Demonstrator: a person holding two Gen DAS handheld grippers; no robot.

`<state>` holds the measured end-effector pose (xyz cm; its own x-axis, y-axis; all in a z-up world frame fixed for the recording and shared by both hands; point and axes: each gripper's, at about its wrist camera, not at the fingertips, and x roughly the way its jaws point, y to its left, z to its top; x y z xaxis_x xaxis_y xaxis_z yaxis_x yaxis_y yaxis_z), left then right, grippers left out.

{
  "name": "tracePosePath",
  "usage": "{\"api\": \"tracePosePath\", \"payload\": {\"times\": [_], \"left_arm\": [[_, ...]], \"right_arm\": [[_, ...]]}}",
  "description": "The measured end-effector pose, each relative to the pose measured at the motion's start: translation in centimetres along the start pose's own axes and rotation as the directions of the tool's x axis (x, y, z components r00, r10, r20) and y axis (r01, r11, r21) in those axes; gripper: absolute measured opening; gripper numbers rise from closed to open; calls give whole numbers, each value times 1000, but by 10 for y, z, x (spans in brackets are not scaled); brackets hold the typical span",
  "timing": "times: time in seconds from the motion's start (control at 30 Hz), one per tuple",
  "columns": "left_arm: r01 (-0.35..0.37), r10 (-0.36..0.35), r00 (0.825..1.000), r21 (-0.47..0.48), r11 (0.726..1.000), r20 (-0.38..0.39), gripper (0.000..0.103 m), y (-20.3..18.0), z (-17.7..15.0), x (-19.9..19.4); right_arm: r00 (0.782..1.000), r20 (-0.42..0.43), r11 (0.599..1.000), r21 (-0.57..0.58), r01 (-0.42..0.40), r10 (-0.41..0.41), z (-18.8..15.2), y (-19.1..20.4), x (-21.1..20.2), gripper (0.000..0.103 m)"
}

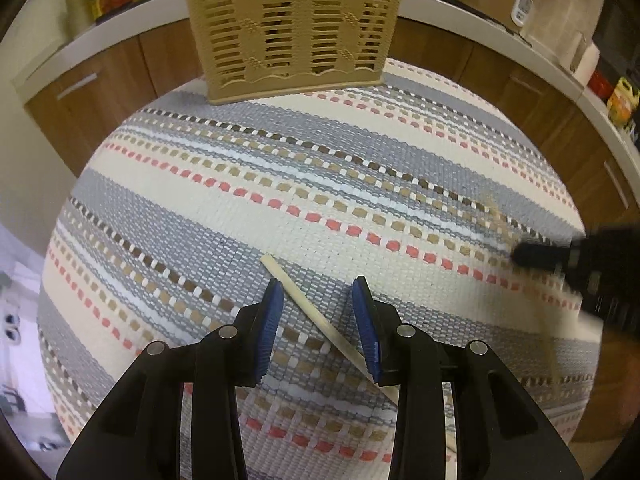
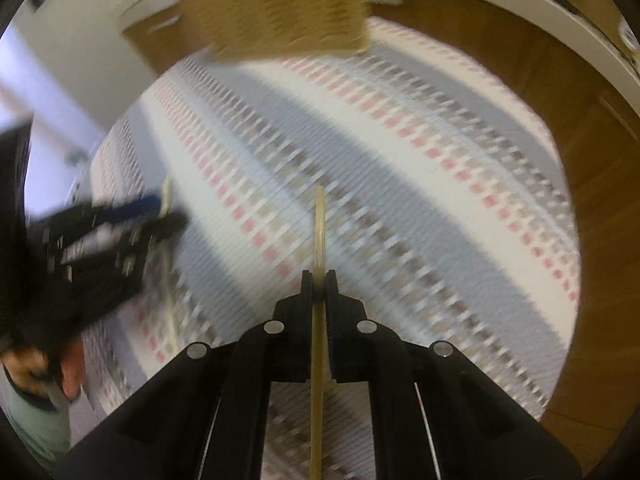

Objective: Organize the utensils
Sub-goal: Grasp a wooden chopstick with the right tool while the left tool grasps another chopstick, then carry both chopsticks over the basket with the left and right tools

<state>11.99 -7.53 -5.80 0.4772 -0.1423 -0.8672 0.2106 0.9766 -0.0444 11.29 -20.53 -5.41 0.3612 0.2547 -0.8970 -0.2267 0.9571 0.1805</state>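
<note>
- On the striped woven mat [image 1: 320, 184], a pale chopstick [image 1: 304, 304] lies flat, long axis diagonal in my left wrist view, far tip toward upper left, near end passing under my right-hand pad.
- My left gripper [image 1: 318, 294] hangs over it, jaws spread; blue pads [image 1: 270, 322] straddle the stick, not pinching it.
- My right gripper [image 2: 319, 280] is pressed together on a second chopstick [image 2: 319, 224], which points straight ahead along the fingers.
- Beige slotted utensil basket [image 1: 292, 28] stands upright at the mat's far edge.
- Right view is motion-blurred; no legible writing anywhere.
</note>
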Motion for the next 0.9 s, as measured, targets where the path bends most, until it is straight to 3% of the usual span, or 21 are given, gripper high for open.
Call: {"api": "tracePosePath", "payload": {"times": [0.17, 0.23, 0.27, 0.33, 0.47, 0.6, 0.77, 0.9], "left_arm": [[-37, 36, 999, 41, 998, 16, 32, -8, 2, 5], [-44, 43, 999, 44, 998, 24, 22, -9, 4, 7], [-50, 49, 998, 47, 998, 26, 10, -8, 4, 8], [-34, 33, 999, 37, 999, 25, 4, -2, 8, 10], [74, -76, 997, 60, 995, 31, 4, 12, 16, 14], [183, -188, 981, 105, 978, 44, 4, 28, 29, 21], [208, -211, 976, 47, 977, 57, 4, 45, 37, 24], [216, -211, 975, -89, 972, 61, 4, 65, 45, 26]], "right_arm": [[1000, -13, 999, 43, 23, -22, 13, -19, 10, 4], [1000, -21, 999, 46, 24, -23, 11, -22, 14, 5], [999, -17, 999, 37, 31, -30, 11, -20, 14, 5], [1000, -22, 999, 43, 17, -16, 13, -20, 16, 5], [999, -31, 996, 86, -37, 40, 13, -31, 16, 5], [997, -13, 989, 126, -73, 75, 18, -39, 14, 5], [998, -9, 989, 134, -62, 64, 30, -42, 19, 5], [999, 4, 991, 124, -54, 54, 41, -39, 22, 5]]}}
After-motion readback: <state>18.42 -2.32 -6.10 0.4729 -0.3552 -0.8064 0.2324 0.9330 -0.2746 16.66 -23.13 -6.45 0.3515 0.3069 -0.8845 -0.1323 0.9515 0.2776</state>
